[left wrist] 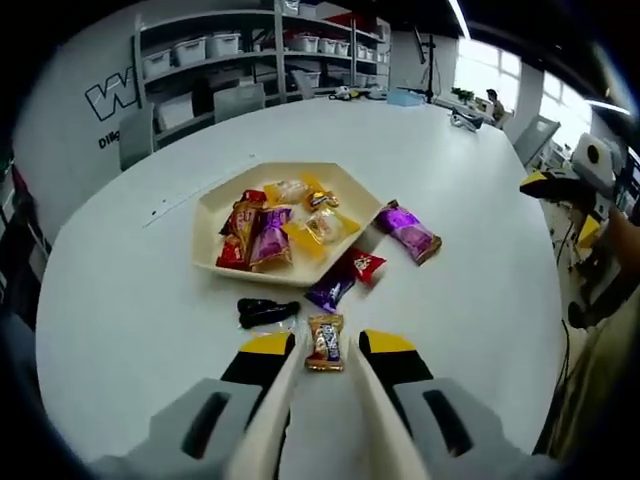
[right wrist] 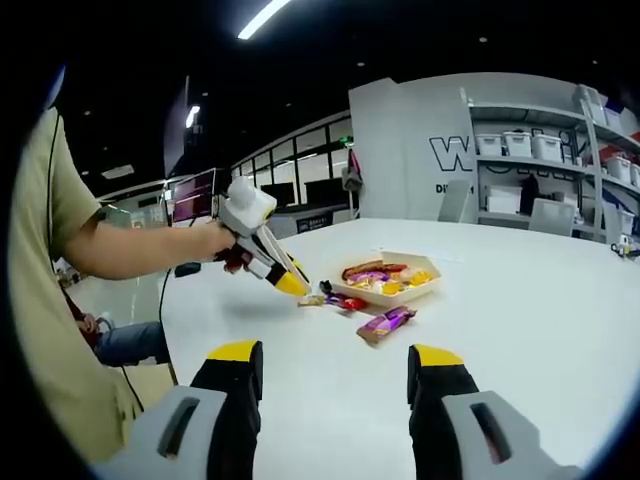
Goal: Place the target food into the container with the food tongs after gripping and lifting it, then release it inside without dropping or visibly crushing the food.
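Observation:
A beige hexagonal tray [left wrist: 212, 222] holds several wrapped snacks. In front of it on the white table lie a black packet [left wrist: 266, 312], a red and purple packet [left wrist: 345, 278] and a purple packet [left wrist: 408, 230]. My left gripper [left wrist: 328, 343] holds cream food tongs [left wrist: 282, 400], whose open tips flank a small orange-brown packet [left wrist: 325, 343] without pinching it. In the right gripper view, a hand holds that left gripper [right wrist: 293, 285] low beside the tray [right wrist: 385, 283]. My right gripper [right wrist: 335, 375] is open and empty, well back from the purple packet [right wrist: 385, 322].
The round white table [left wrist: 120, 320] has free surface all around the tray. Shelves with white bins [left wrist: 210, 45] and chairs [left wrist: 240, 100] stand behind it. The person's arm and shirt [right wrist: 60, 270] are on the left of the right gripper view.

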### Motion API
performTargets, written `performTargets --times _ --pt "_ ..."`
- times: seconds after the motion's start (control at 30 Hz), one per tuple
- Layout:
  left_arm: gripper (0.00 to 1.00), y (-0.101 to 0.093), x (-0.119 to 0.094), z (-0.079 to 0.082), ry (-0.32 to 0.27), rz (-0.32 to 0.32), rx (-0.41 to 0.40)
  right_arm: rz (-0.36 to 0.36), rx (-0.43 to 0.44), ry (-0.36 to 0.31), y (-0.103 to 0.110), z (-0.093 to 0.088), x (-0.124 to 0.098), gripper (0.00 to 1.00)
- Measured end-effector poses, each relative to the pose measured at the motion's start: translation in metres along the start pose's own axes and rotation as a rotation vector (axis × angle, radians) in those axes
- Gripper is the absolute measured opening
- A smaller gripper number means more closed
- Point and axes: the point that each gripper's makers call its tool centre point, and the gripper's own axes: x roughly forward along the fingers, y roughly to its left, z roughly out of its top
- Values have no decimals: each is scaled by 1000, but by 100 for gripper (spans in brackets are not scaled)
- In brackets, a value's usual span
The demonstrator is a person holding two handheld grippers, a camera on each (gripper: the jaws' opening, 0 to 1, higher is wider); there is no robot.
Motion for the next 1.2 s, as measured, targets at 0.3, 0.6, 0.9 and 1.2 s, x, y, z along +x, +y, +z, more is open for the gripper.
performTargets --times 0.3,0.6,0.9,1.2 --pt "24 5 10 1 -8 5 -36 0 3 4 0 -3 0 56" --pt "24 6 13 1 -11 0 -59 0 7 6 0 -3 0 56" --pt "24 1 12 0 -11 -13 -53 1 8 9 1 -5 1 56" --pt "20 -7 12 0 -11 -19 -7 1 12 11 1 -6 0 56"
